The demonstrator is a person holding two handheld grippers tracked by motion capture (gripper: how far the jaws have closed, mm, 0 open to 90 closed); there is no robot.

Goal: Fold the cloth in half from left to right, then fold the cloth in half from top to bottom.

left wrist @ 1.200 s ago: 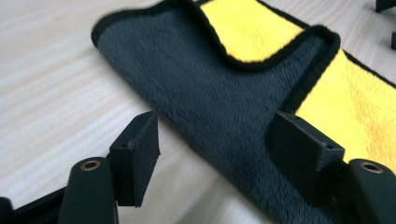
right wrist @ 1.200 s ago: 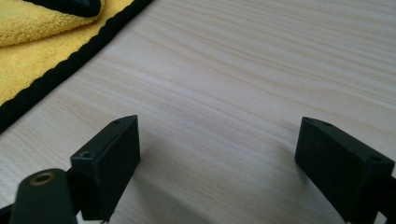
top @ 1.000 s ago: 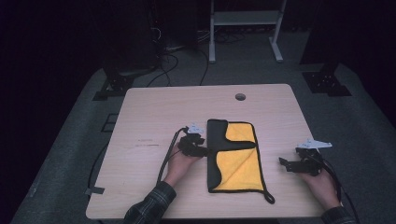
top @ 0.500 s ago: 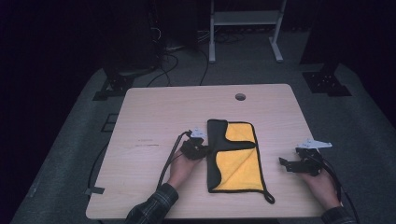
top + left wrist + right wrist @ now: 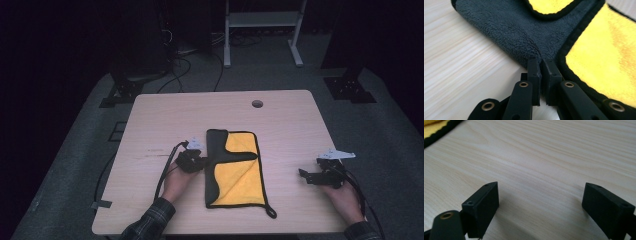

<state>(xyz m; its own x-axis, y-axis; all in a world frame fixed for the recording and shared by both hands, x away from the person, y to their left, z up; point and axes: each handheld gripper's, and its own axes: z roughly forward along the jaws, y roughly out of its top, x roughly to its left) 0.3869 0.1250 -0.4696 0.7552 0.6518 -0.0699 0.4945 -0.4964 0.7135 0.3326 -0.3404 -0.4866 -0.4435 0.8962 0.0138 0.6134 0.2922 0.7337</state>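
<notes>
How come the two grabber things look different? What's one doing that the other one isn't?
The left gripper has its jaws pinched shut on the grey folded edge of the cloth; the right gripper has its jaws wide open with nothing between them. In the high view, the left gripper sits right against the cloth, while the right gripper rests apart from it over bare table. Both are black, hand-held and low over the table.

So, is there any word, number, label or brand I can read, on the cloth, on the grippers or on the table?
None: no readable text.
Cloth: yellow and dark grey, no label seen.
Left gripper and right gripper: plain black, no marking.
Table: bare wood, nothing printed.
</notes>
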